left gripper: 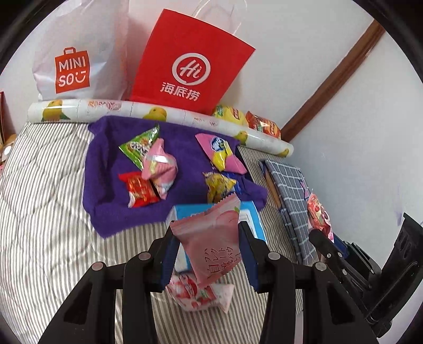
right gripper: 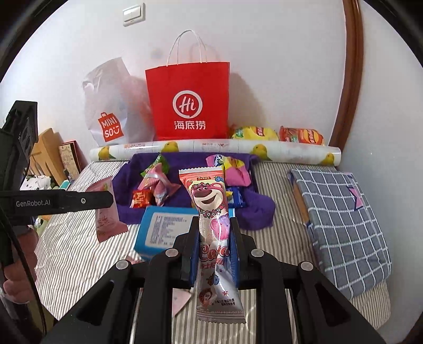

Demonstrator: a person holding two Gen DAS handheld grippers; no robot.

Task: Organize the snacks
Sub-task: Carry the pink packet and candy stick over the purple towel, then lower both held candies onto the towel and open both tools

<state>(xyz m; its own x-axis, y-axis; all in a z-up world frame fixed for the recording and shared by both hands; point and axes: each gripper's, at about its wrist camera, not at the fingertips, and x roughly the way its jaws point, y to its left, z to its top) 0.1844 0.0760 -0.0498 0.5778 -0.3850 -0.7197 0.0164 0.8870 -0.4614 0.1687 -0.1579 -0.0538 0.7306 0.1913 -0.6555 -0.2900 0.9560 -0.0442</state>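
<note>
A plain white wall fills the upper frame, with a white light switch at upper left and dark wooden trim curving down the right edge. Below spreads a grey-striped bedsheet.

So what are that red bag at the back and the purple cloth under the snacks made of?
The red bag looks like matte paper: stiff flat sides, sharp creases, thin twisted white handles. The purple cloth seems a soft, fuzzy fabric, perhaps terry or fleece; it rumples at the edges and shows no shine. The exact weave is too blurred to tell.
</note>
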